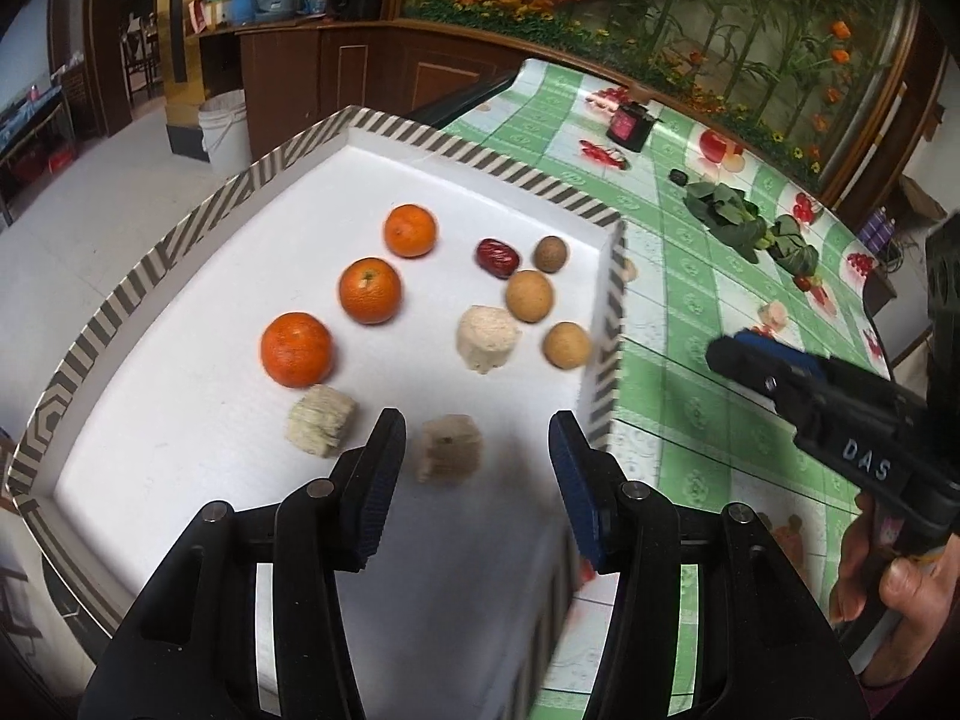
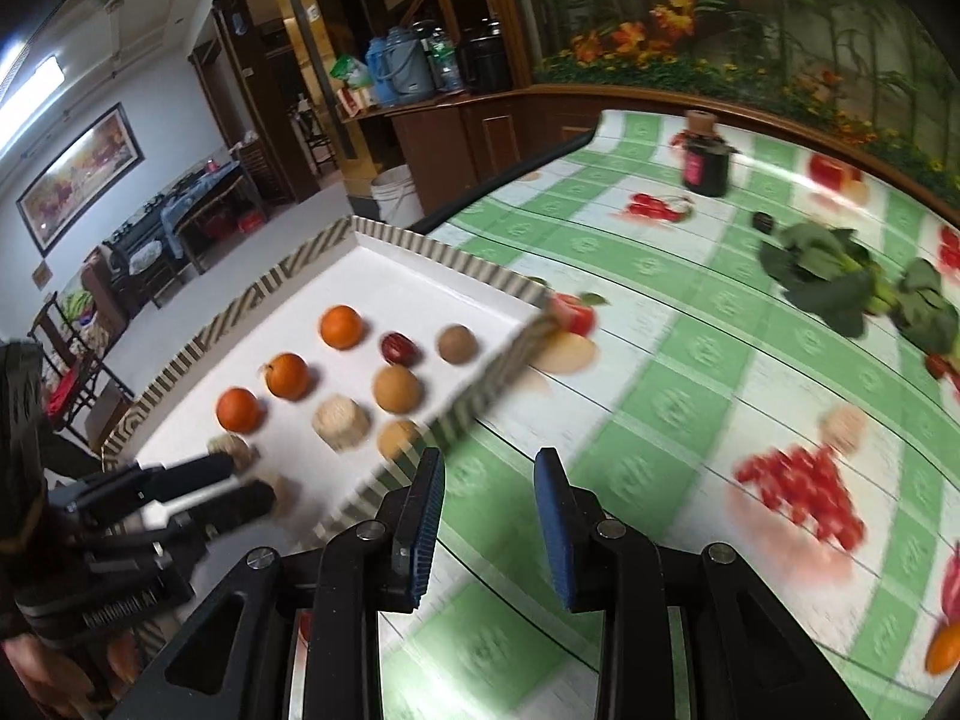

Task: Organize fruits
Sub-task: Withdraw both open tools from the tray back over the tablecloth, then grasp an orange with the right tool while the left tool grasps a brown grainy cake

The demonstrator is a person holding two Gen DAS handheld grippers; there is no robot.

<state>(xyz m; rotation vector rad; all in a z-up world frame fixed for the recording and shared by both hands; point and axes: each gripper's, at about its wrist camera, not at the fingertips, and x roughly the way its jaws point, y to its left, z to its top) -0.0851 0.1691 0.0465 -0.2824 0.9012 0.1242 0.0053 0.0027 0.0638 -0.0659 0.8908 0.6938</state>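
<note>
A white tray [image 1: 180,420] with a striped rim holds three oranges [image 1: 369,290] in a row, a red date [image 1: 497,257], three round brown fruits [image 1: 528,295] and three pale fibrous chunks [image 1: 487,338]. My left gripper [image 1: 477,474] is open over the tray's near part, with one brownish chunk [image 1: 449,449] lying between its fingers. My right gripper [image 2: 489,504] is open and empty above the tablecloth, just right of the tray's edge [image 2: 498,372]. The right gripper also shows in the left wrist view [image 1: 729,354]; the left one also shows in the right wrist view [image 2: 240,480].
A green checked tablecloth [image 2: 690,396] with printed fruit covers the table. Leafy greens [image 2: 828,276], a dark jar [image 2: 707,165] and a small dark object [image 2: 764,221] lie at the far side. An orange fruit [image 2: 945,651] sits at the right edge. A white bucket [image 1: 225,129] stands on the floor.
</note>
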